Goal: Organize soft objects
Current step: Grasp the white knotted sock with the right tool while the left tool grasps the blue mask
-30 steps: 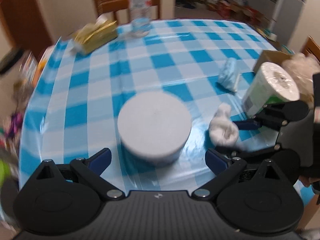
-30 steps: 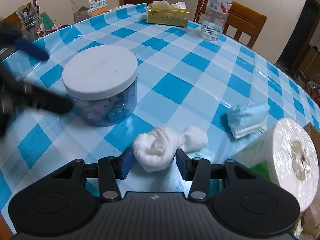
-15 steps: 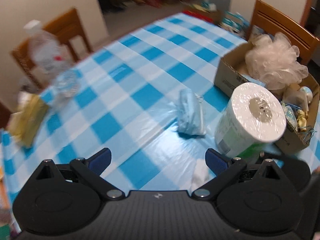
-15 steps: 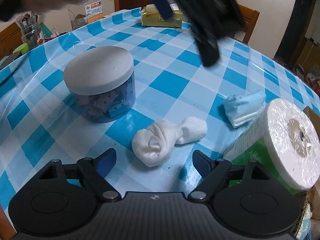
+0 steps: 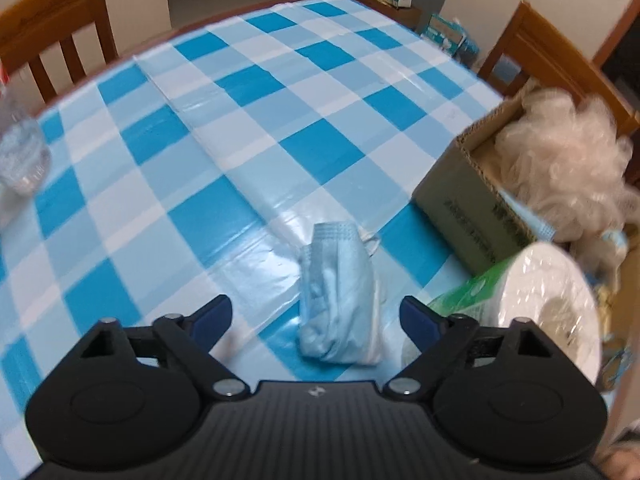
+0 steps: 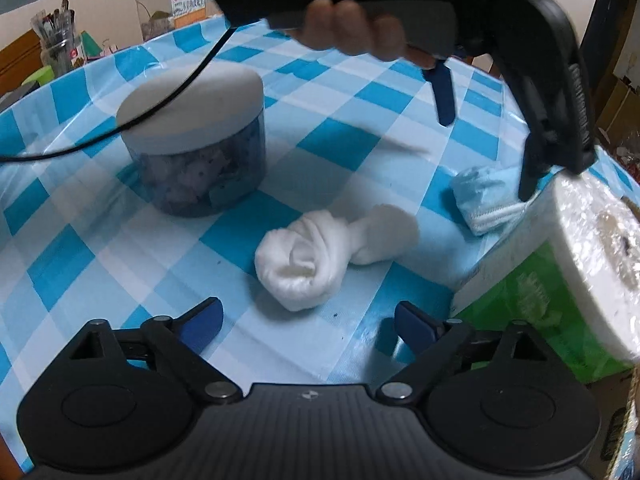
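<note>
in the left wrist view we see our left gripper (image 5: 316, 316) with its fingers (image 5: 210, 318) spread wide and holding nothing. the crumpled blue face mask (image 5: 340, 296) lies on the checked bench (image 5: 240, 128) between the two fingertips, a little nearer the right one, touching neither. just to the right of the right fingertip stands the wrapped paper roll (image 5: 548, 308), and behind it the cardboard box (image 5: 468, 208) with a pale mesh sponge (image 5: 568, 160) bulging over its rim. far left, a clear bottle (image 5: 20, 152) stands at the bench's edge.

in the right wrist view our right gripper (image 6: 308, 320) also has its fingers (image 6: 202, 322) wide apart, empty. the rolled white sock (image 6: 316, 256) lies on the bench just ahead of the gap, roughly centred between the fingertips and clear of both. the paper roll (image 6: 560, 276) stands close on the right. farther out, the lidded jar (image 6: 196, 144) sits to the left, and the face mask (image 6: 488, 196) lies to the right, under the left gripper (image 6: 486, 148), which hangs above it, blurred.
</note>
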Available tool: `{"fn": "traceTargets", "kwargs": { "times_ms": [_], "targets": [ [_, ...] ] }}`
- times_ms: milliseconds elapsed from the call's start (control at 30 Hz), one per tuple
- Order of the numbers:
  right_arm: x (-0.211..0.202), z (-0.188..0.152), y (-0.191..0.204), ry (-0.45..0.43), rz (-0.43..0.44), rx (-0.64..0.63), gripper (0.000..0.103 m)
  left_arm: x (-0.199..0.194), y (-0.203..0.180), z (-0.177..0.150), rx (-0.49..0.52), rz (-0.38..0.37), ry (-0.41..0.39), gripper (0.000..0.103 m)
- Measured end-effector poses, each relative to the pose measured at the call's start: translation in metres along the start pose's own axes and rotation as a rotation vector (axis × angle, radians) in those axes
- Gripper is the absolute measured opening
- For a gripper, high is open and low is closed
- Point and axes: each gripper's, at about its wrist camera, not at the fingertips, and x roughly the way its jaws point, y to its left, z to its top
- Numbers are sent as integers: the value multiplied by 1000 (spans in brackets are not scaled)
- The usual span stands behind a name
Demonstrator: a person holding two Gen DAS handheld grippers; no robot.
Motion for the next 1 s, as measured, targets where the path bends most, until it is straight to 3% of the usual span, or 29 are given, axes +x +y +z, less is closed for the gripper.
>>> {"fn": "traceTargets", "kwargs": {
  "times_ms": [100, 167, 300, 400, 567, 633, 800, 900, 967, 1000],
  "targets": [
    [2, -1, -1, 5, 12, 12, 101, 3, 4, 2, -25, -34, -7, 82],
    [3, -1, -2, 9, 22, 21, 102, 4, 7, 3, -30, -54, -16, 68],
    [5, -1, -2, 7, 29, 20, 103, 6, 12, 1, -14, -44, -7, 68],
    [6, -1, -2, 4, 31, 18, 103, 9, 12, -2, 13, -83, 21, 68],
    [6, -1, -2, 3, 31, 16, 103, 20, 6, -6, 28, -104, 46, 36],
    [6, -1, -2, 2, 31, 16, 103, 19, 4, -7, 26, -115, 38, 33],
    [5, -4, -2, -13, 32, 13, 103, 11, 1, -10, 61, -25, 12, 34],
    [4, -6, -3, -26, 30, 18, 103, 9, 8, -12, 49, 17, 10, 44],
    [3, -8, -3, -37, 28, 22, 103, 11, 12, -13, 35, 30, 13, 59],
    [3, -8, -3, -39, 26, 24, 103, 12, 13, -13, 27, 35, 14, 60]
  ]
}}
